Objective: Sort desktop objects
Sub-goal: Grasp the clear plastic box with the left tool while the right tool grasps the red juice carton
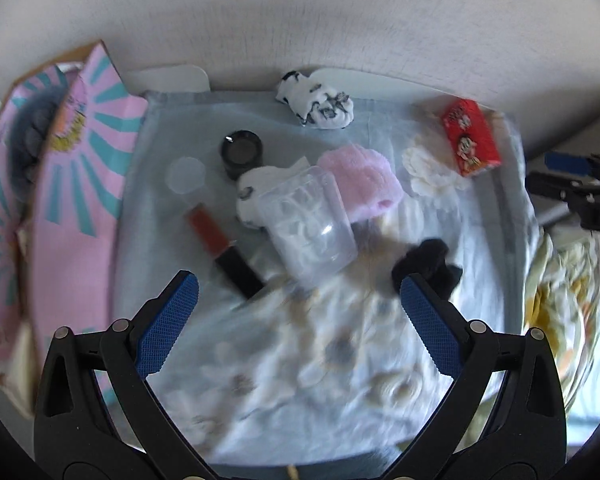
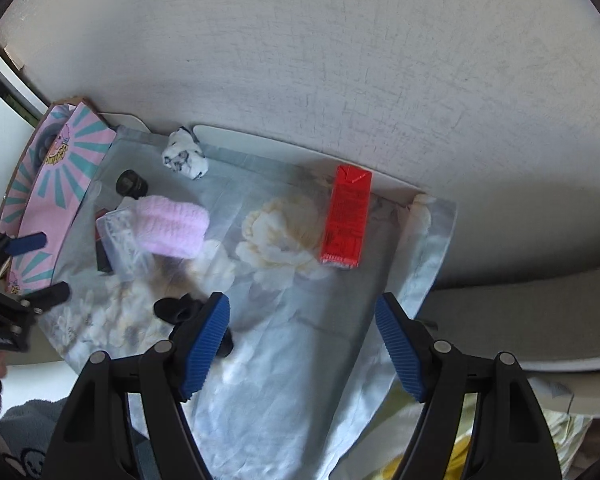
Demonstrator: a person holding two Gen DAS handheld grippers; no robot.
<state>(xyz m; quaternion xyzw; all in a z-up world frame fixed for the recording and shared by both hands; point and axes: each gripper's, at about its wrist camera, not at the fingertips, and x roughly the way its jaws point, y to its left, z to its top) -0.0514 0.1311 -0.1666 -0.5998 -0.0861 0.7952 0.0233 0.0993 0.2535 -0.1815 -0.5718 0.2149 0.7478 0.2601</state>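
A flowered pale-blue cloth (image 1: 480,216) carries the objects. In the left wrist view lie a clear plastic box (image 1: 310,226), a pink fluffy band (image 1: 362,178), a lip gloss tube (image 1: 226,246), a black jar (image 1: 242,152), a clear lid (image 1: 186,174), a black-and-white sock (image 1: 318,106), a red carton (image 1: 472,138) and a black scrunchie (image 1: 428,264). My left gripper (image 1: 298,294) hovers open above the cloth, nothing between its blue pads. My right gripper (image 2: 302,320) is open too, over bare cloth, with the red carton (image 2: 346,218) ahead and the black scrunchie (image 2: 176,308) by its left finger.
A pink and teal cardboard box (image 1: 72,184) stands open at the left edge of the cloth. A white wall (image 2: 300,60) rises right behind the table. Yellow-patterned fabric (image 1: 560,312) hangs past the cloth's right edge. The cloth's right half (image 2: 300,288) carries only the carton.
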